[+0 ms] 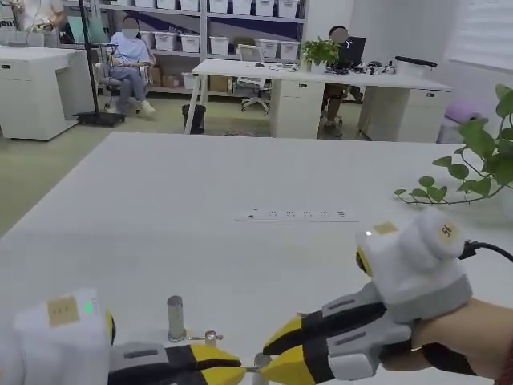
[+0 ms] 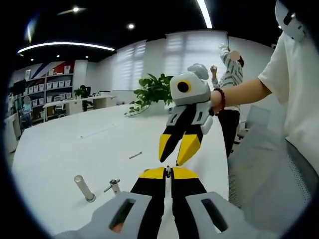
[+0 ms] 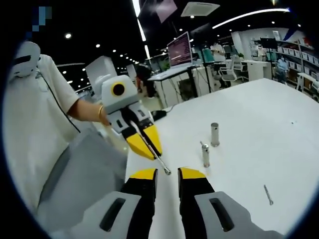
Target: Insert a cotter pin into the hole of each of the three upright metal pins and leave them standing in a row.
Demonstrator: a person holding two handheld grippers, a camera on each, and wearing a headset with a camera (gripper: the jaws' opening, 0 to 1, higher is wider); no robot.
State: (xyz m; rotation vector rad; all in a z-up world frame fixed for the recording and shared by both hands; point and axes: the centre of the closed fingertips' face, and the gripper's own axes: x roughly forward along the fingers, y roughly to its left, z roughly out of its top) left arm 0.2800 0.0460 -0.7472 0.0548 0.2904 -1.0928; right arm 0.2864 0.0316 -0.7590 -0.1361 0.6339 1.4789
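Over the white office workbench (image 1: 240, 184), left tool (image 3: 148, 149) pinches a cotter pin (image 3: 160, 162); right tool (image 2: 172, 158) gapes.

White tabletop (image 1: 200, 208) w/ flat power strip (image 1: 296, 215) mid-surface, leafy plant (image 1: 481, 160) at right edge. Behind: desk (image 1: 321, 80), shelves (image 1: 240, 20) w/ bins, seated person (image 1: 130, 60).

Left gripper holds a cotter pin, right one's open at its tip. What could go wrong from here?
The thin cotter pin is pinched at one end by the left gripper; if the open right gripper closes off-centre, it may twist or drop. Both grippers sit close to the bare metal pin and the fitted metal pin, so a sweep could topple either.
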